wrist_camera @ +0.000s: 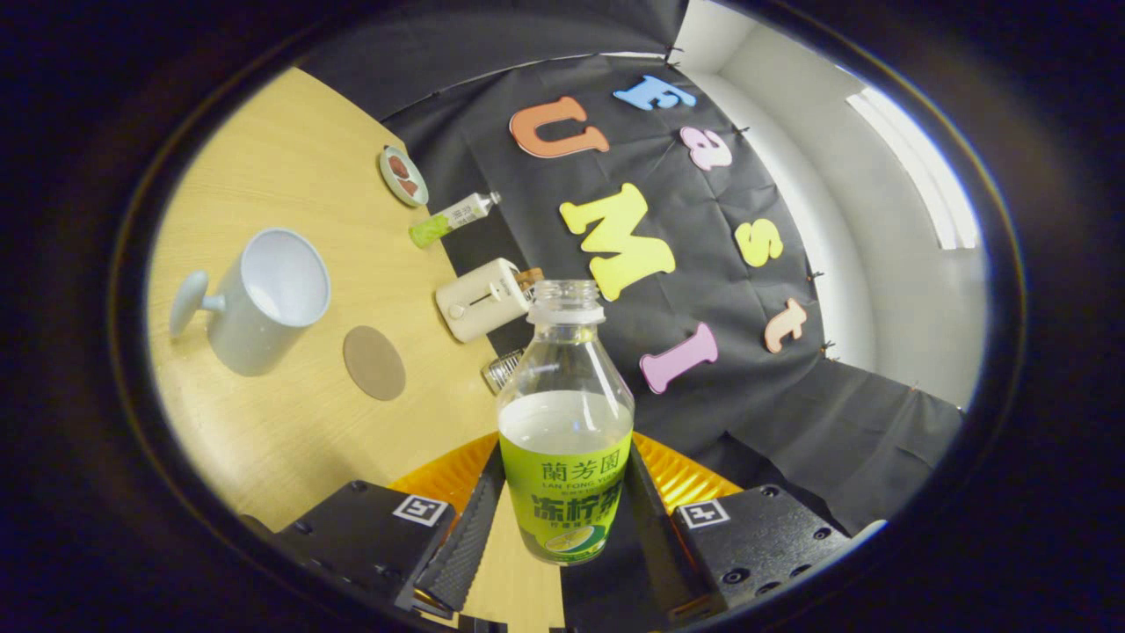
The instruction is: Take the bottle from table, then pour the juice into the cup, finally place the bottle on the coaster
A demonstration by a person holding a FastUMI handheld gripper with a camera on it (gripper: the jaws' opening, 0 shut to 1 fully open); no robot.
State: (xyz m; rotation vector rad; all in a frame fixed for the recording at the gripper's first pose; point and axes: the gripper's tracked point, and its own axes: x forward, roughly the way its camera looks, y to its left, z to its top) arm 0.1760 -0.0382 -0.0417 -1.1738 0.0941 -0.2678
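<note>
I have the tongs point(562, 527) clenched on the clear plastic bottle with the green label point(566, 440), one finger pressed against each side of its lower body. The bottle has no cap on and is roughly half full of pale juice; it appears lifted off the light wooden table point(290, 158), and my whole view is tilted. Beyond the fingers, well apart from the bottle, I see the pale grey mug with a knobbed handle point(259, 299) standing on the table, its mouth open toward me and its inside looking empty. Between the mug and the bottle lies the round brown coaster point(374, 362), flat on the wood with nothing on it. Farther back, near the black cloth wall, there is a cream-coloured boxy appliance with a slider point(482, 299), a small tube with a green end point(450, 220) lying on its side, and a little round dish holding something reddish-brown point(403, 176). A small ribbed clear object point(503, 369) sits just behind the bottle's shoulder; I cannot tell what it is.
</note>
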